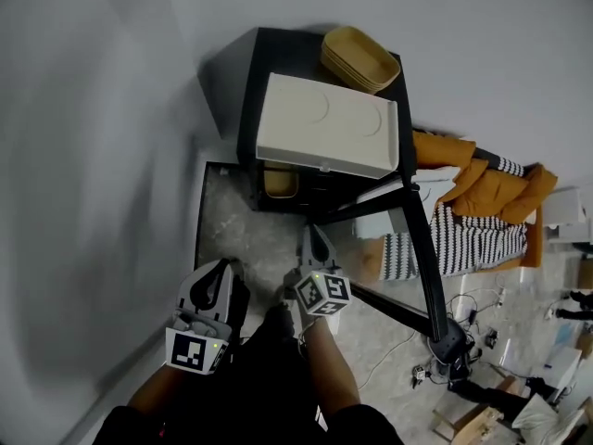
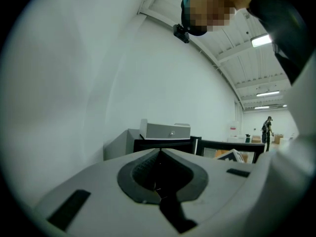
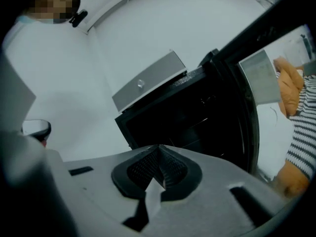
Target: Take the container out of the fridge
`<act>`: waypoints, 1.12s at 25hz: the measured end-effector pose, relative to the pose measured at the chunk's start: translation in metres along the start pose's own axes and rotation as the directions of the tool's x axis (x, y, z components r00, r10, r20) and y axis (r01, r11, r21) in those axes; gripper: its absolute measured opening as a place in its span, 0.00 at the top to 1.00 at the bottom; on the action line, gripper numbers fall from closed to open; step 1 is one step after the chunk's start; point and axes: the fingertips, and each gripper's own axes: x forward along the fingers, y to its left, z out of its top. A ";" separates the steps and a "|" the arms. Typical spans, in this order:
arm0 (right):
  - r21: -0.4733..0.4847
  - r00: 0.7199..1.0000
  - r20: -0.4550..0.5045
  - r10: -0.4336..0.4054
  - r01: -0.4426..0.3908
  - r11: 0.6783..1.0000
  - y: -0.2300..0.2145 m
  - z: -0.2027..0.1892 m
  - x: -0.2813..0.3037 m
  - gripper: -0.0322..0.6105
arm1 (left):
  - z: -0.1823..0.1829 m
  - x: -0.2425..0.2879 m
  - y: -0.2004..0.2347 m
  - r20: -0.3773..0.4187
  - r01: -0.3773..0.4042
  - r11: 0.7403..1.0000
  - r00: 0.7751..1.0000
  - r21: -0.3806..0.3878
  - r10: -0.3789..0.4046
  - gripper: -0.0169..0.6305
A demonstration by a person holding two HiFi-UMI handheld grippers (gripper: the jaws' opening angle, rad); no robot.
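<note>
1. The left hand-held gripper [image 2: 159, 152] is sitting closed, its two jaws meeting tip to tip with nothing between them; in the head view it [image 1: 223, 267] is hanging at the near left, above the speckled floor [image 1: 264, 239]
2. The right hand-held gripper [image 3: 159, 148] is likewise showing its jaws pressed together and empty; in the head view it [image 1: 314, 232] is lying just right of the left one, pointing toward the fridge [image 1: 287, 52] and touching nothing
3. The black fridge is standing against the pale wall [image 1: 111, 156] at the far side, with its door [image 1: 422, 248] hanging wide open to the right of the right hand-held gripper
4. The container [image 1: 281, 183], tan in colour, is sitting inside the fridge at the left of the opening, just under the front edge of the white appliance [image 1: 326, 123], and well apart from both hand-held grippers; the right gripper view is showing only a dark interior with shelves, where the container cannot be made out
5. The white appliance is resting on top of the fridge, and a stack of tan trays [image 1: 359, 58] is lying behind it at the far right corner of the fridge top
6. Beyond the door, at the right, orange cushions [image 1: 491, 188] and a striped blanket [image 1: 463, 235] are lying together
</note>
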 end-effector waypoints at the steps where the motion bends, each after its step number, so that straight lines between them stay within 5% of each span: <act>1: 0.018 1.000 -0.001 -0.005 0.005 1.000 -0.006 -0.005 0.007 0.95 | -0.009 0.001 0.003 -0.029 0.008 1.000 1.000 -0.009 -0.009 0.97; 12: 0.228 0.999 -0.052 -0.005 0.016 0.974 -0.054 -0.076 0.073 0.94 | -0.023 0.022 0.021 -0.007 0.060 0.998 0.998 -0.022 -0.060 0.97; 16: 0.319 0.997 -0.082 0.012 0.015 0.948 -0.073 -0.109 0.088 0.83 | -0.027 0.030 0.024 0.004 0.059 0.998 0.998 -0.029 -0.059 0.97; 22: 0.590 0.998 -0.048 0.047 -0.009 0.807 -0.106 -0.165 0.115 0.69 | -0.030 0.044 0.024 0.003 0.058 0.998 0.998 -0.027 -0.058 0.97; 28: 0.759 0.999 -0.019 0.050 -0.018 0.651 -0.130 -0.208 0.131 0.61 | -0.055 0.044 0.012 -0.053 0.100 0.993 0.993 -0.060 -0.104 0.97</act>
